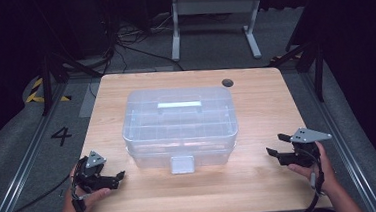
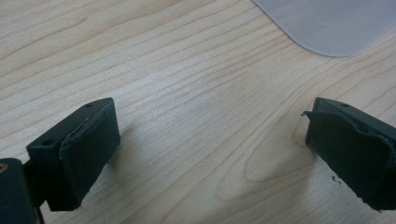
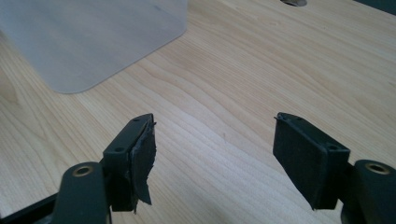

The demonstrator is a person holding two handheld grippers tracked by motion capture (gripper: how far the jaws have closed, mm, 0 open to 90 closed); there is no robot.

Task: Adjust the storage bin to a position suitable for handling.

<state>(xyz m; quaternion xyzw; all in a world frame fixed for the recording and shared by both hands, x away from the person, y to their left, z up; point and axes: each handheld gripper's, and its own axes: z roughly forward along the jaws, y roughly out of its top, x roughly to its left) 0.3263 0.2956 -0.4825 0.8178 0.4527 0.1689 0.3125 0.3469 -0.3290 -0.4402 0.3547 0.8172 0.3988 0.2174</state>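
A clear plastic storage box (image 1: 180,128) with a lid sits in the middle of the frame on a pale wooden counter (image 1: 261,181), its lid handle (image 1: 179,105) on top and a front latch (image 1: 182,164) facing the lower edge. A corner of the box also shows at the upper right of the left claw's view (image 2: 334,23) and at the upper left of the right claw's view (image 3: 88,37).

The left claw (image 1: 119,175), at the lower left of the frame, is held in a hand (image 1: 89,193), low over the wood just beside the box's front corner; its jaws stand wide apart with nothing between them. The right claw (image 1: 277,146), at the lower right, is held in the other hand (image 1: 310,165), also wide open and empty, a little apart from the box's right end.

The likely risk: the smooth, slippery plastic could slide under a one-sided push, or a claw could glance off the latch and shove the whole box across the counter.
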